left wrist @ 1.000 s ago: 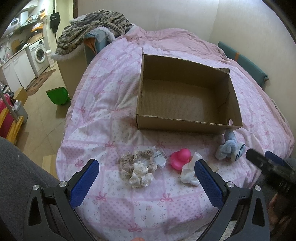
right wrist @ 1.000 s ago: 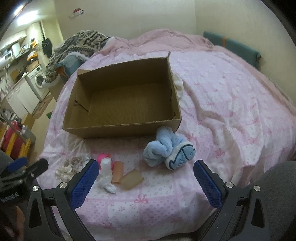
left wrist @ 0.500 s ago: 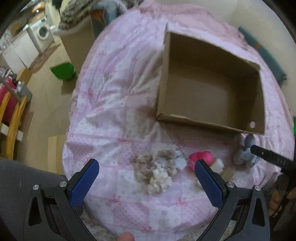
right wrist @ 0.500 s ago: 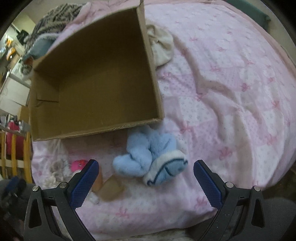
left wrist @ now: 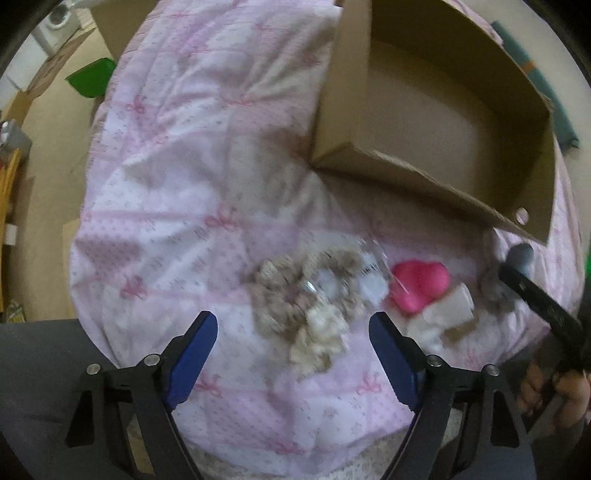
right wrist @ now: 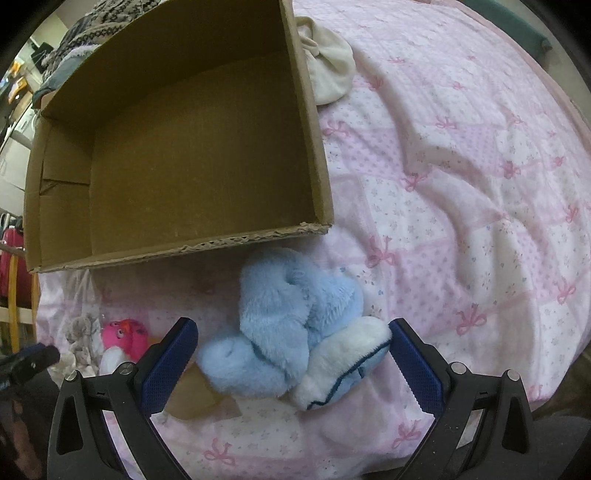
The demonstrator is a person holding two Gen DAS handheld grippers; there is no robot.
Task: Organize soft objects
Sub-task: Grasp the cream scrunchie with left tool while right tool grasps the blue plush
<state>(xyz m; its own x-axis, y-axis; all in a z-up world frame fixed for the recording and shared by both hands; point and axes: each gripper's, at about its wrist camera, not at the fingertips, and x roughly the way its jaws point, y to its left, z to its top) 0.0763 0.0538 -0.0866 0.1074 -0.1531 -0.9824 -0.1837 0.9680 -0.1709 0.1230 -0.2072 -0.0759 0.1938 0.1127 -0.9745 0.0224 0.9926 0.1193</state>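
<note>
Still bare: cardboard box (right wrist: 177,155) interior.

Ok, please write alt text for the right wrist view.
An open right gripper hangs over a fluffy blue plush toy on a pink bedspread, its blue pads either side of it. An empty cardboard box sits just behind.

A pink quilt (left wrist: 192,177) with bow prints covers the bed. Beside the bed, on the floor, stand a green bin (left wrist: 92,77) and a washer (left wrist: 61,18). A patterned blanket (right wrist: 85,16) is heaped beyond.
</note>
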